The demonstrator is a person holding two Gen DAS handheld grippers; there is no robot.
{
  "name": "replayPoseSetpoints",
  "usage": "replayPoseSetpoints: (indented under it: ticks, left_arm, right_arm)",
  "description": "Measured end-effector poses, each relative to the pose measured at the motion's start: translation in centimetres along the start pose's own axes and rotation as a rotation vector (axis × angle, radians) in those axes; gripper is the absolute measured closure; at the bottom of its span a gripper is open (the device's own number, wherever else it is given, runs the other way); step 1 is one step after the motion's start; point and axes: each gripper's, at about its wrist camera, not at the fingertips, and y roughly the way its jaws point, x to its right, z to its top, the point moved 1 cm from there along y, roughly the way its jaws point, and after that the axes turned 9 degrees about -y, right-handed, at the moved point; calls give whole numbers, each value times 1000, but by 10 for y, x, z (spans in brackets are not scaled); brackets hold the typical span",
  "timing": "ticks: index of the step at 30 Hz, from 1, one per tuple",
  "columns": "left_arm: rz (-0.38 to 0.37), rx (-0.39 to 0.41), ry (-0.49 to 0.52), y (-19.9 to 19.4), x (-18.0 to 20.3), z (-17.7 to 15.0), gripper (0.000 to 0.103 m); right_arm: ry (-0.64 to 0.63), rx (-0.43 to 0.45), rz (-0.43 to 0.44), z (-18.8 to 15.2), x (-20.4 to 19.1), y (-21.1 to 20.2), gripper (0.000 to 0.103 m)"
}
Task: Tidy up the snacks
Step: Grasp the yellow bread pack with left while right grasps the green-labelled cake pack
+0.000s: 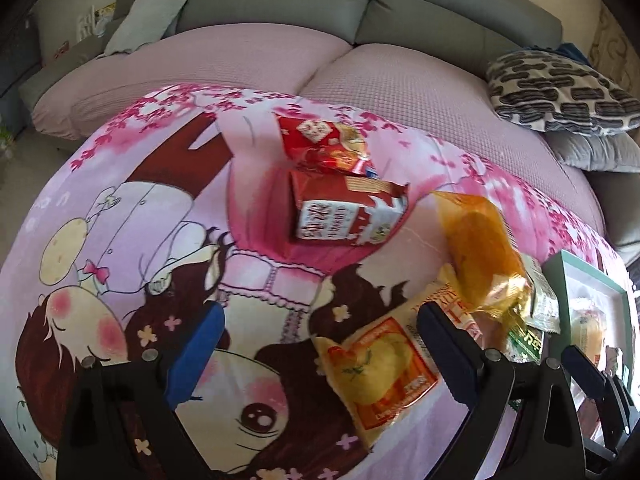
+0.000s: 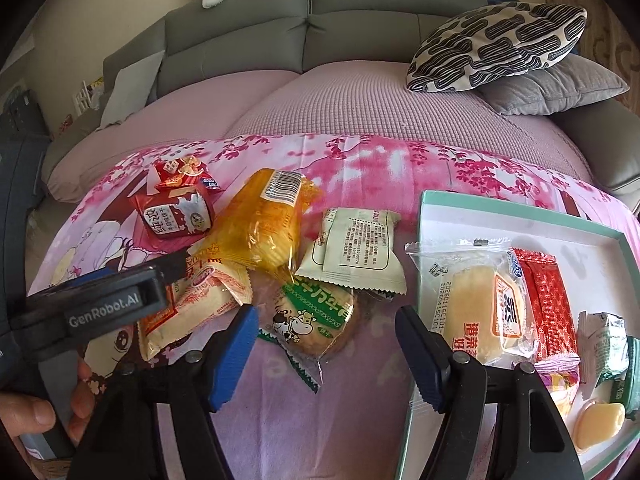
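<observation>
Evidently the sorting is partway through: several packets already lie in the teal-rimmed box [image 2: 520, 210], while loose ones wait on the cartoon-print cloth [image 2: 280, 420] beside it. The right gripper [image 2: 328, 356] hangs with its fingers spread and nothing between them, just short of the cow-print biscuit packet [image 2: 314, 320]. The left gripper [image 1: 320, 344] is likewise spread, empty, over the yellow cake packet [image 1: 380, 364]. Next, I judge, either must drop onto its packet, pinch it, and carry it to the box
</observation>
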Motion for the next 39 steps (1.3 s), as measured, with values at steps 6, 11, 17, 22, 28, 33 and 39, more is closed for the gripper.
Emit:
replayPoseSetpoints:
  ticks: [6, 11, 17, 22, 28, 33, 39]
  left_arm:
    - [-3, 11, -61, -5, -17, 4, 6]
    - [-27, 27, -41, -11, -12, 7, 6]
    - [-66, 19, 8, -14, -4, 6, 6]
    - [-113, 12, 46, -17, 5, 2, 6]
    - [-132, -32, 110, -10, 18, -6, 6]
    - [-141, -60, 150, -3, 25, -12, 6]
    - [-158, -60, 174, -3, 29, -14, 6]
  right_arm:
    - [41, -28, -15, 7, -3, 11, 29]
    - [84, -67, -59, 12, -6, 25, 29]
    - [83, -108, -112, 14, -9, 37, 30]
    - [100, -110, -82, 6, -6, 33, 46]
    - [84, -123, -64, -3, -5, 23, 50]
    - [59, -132, -58, -10, -8, 17, 50]
    - [43, -138, -51, -16, -9, 10, 50]
